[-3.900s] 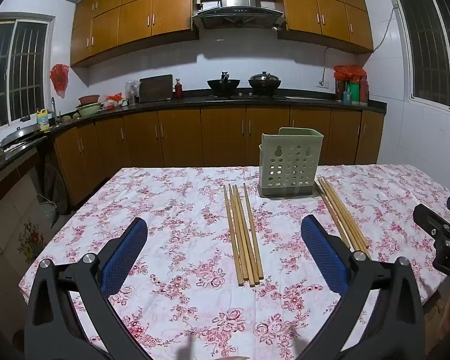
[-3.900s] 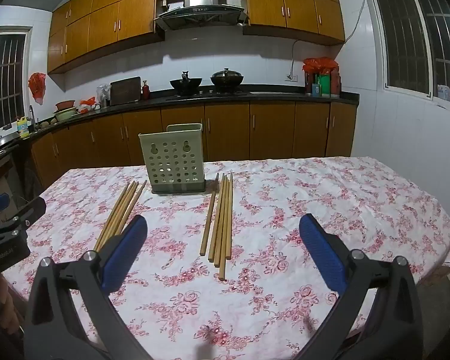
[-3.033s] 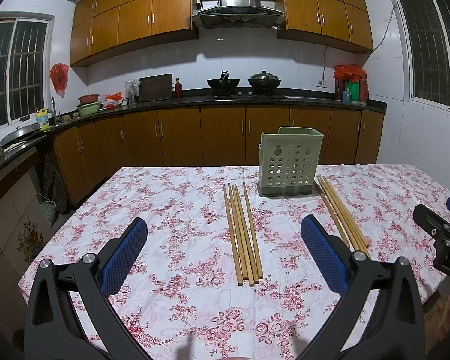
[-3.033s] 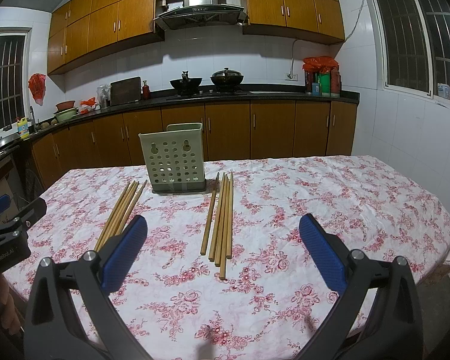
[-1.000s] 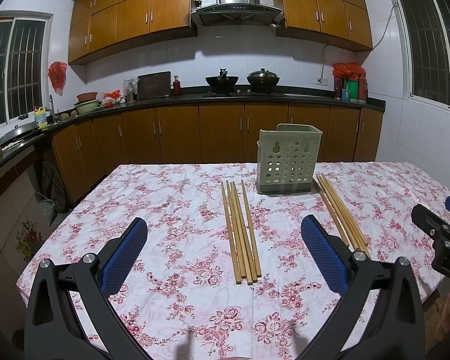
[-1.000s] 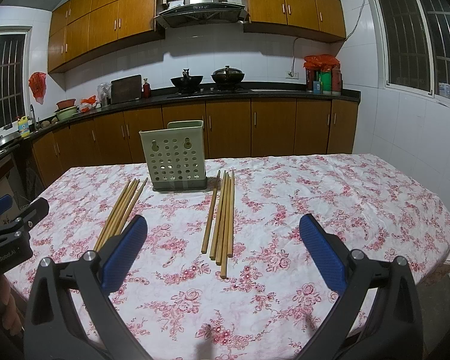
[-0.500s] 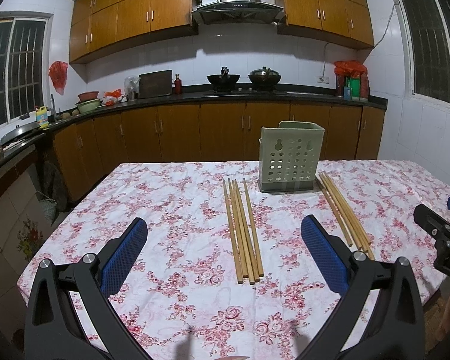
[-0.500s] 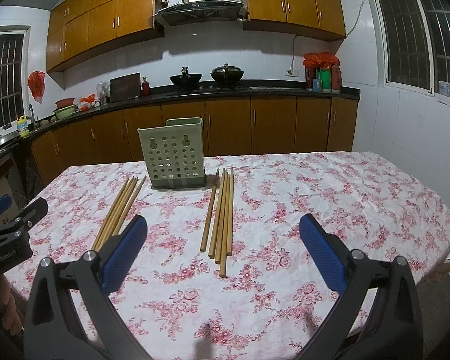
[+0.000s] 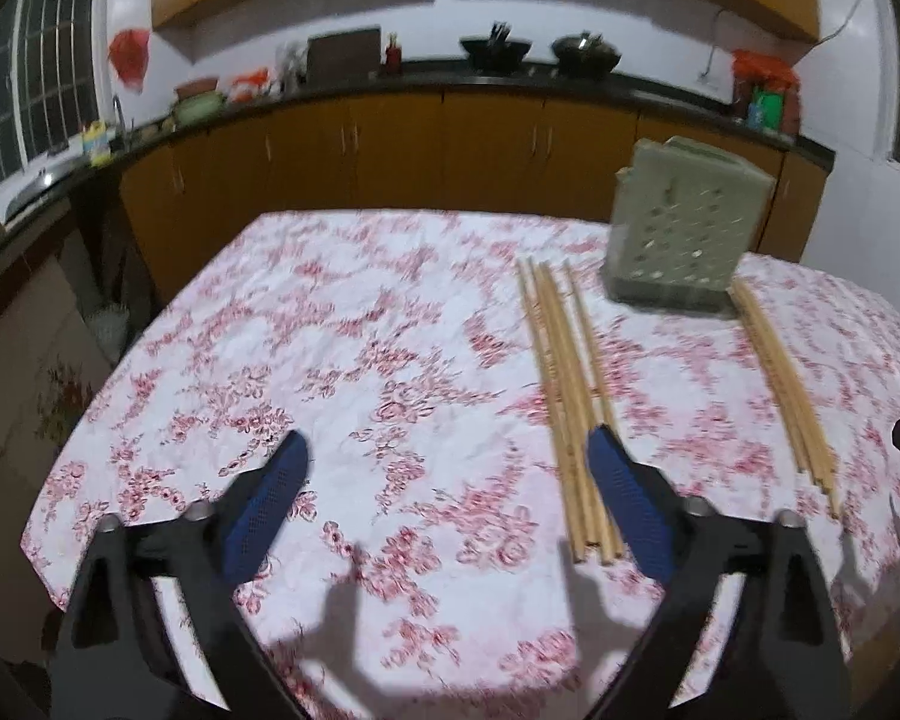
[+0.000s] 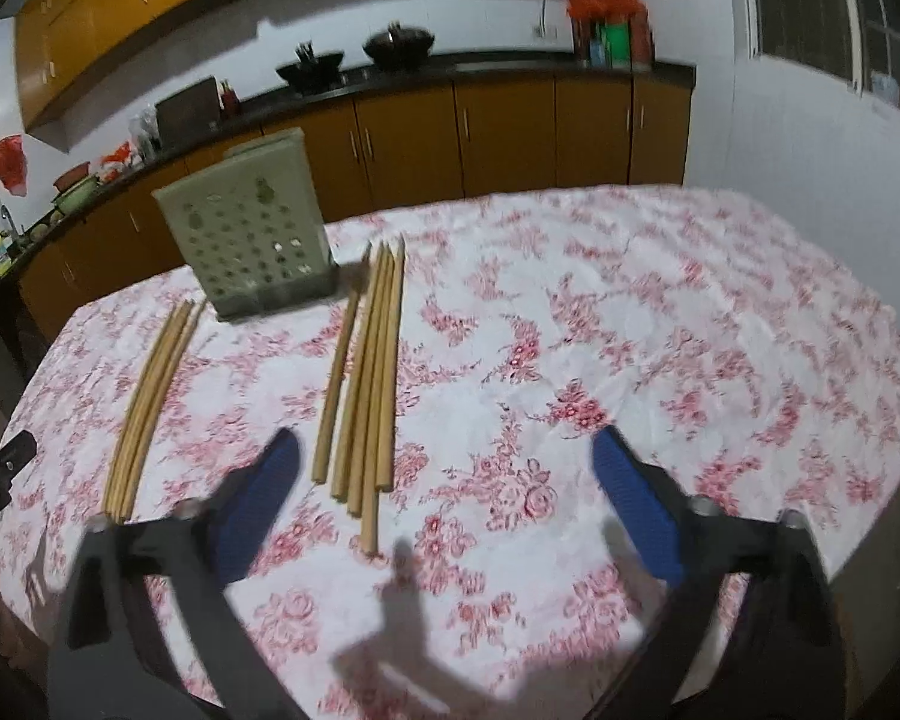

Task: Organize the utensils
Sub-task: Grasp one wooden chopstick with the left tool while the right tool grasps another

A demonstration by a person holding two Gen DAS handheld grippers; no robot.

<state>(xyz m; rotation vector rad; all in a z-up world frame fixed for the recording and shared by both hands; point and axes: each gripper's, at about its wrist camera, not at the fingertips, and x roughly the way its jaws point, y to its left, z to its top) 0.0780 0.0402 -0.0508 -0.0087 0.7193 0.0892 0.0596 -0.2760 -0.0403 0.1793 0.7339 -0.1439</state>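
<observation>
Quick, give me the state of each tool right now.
Left tool: open, jaws just been closing, nothing between them.
Right tool: open, jaws just been closing, nothing between them.

No readable text, label, brand or number anywhere in either view; packages on the far counter (image 9: 765, 105) too blurred to make out; nothing legible on the perforated holder (image 10: 252, 240).

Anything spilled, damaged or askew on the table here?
Nothing stands out. Two bundles of chopsticks lie flat either side of the upright green holder, not yet in it; one stick sits slightly apart from its bundle.
</observation>
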